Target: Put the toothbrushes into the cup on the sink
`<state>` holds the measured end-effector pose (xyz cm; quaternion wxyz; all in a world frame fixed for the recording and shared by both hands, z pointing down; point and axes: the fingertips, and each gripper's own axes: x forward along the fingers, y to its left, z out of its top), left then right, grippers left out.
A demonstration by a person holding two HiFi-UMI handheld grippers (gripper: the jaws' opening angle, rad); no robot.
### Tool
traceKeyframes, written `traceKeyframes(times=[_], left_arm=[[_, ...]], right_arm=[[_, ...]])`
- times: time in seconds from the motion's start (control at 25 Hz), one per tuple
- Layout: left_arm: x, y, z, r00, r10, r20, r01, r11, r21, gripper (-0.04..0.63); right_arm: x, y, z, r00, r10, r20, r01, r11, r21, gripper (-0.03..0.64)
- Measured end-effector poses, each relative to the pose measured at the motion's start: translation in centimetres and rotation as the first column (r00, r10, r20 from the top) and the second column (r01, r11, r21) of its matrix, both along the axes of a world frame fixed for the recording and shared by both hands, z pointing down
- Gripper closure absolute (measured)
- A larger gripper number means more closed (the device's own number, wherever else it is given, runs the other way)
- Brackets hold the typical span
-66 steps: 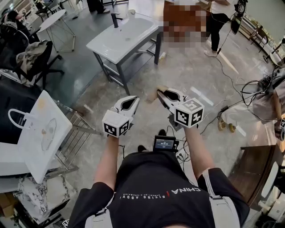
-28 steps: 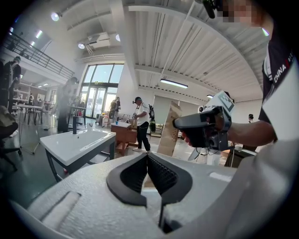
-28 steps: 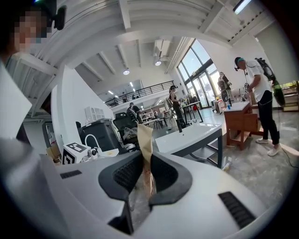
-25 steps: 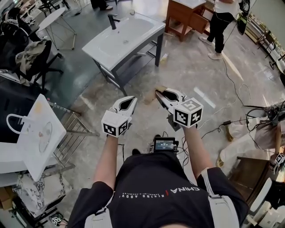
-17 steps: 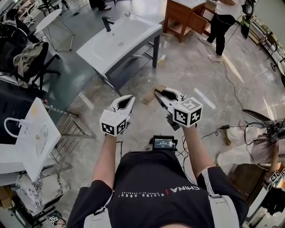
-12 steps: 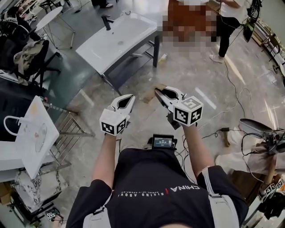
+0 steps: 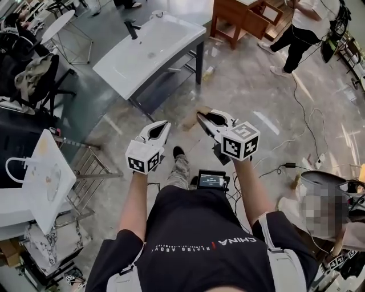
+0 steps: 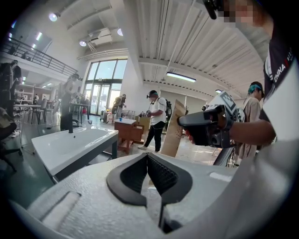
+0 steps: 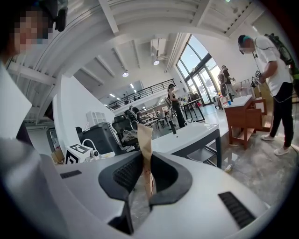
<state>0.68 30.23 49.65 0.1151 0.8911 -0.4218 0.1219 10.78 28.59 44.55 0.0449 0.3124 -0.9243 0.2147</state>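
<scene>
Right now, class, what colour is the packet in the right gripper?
Brown; the packet shows best in the right gripper view.

Premises: large open indoor hall, workshop or test-floor type
Evidence:
- polished stone floor [image 7: 251,85] with loose cables [image 7: 307,117] trailing across it
- free-standing white sink [image 7: 151,48] on a bare metal frame
- second white basin [image 7: 43,177] propped against a wire rack [image 7: 91,171]
- wooden cabinet [image 7: 236,17] standing in the open
- office chairs [image 7: 34,74] and a round table [image 7: 57,25] along one side
- high beamed ceiling with strip lamp [image 8: 180,76]
- tall window wall [image 8: 100,86]
- railed mezzanine [image 8: 32,56]
- persons [image 8: 156,116] standing about
</scene>
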Motion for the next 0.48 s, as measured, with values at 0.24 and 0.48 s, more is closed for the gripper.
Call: traceKeyframes(times=[0.24,0.48], left_arm=[[0.2,-5.1,0.9,0.999,0.022,-0.037,-0.022,1.000,-0.004,0.583],[-1.3,-12.1,1.0,0.998,0.030,-0.055,-0.030,0.999,-0.009,0.583]], right_arm=[[-0.2,-4.5,0.3,0.999,0.011,-0.034,-0.011,1.000,0.008,0.554],[-2.1,-11.3,0.1,0.998,0.017,-0.059,-0.017,1.000,-0.003,0.554]])
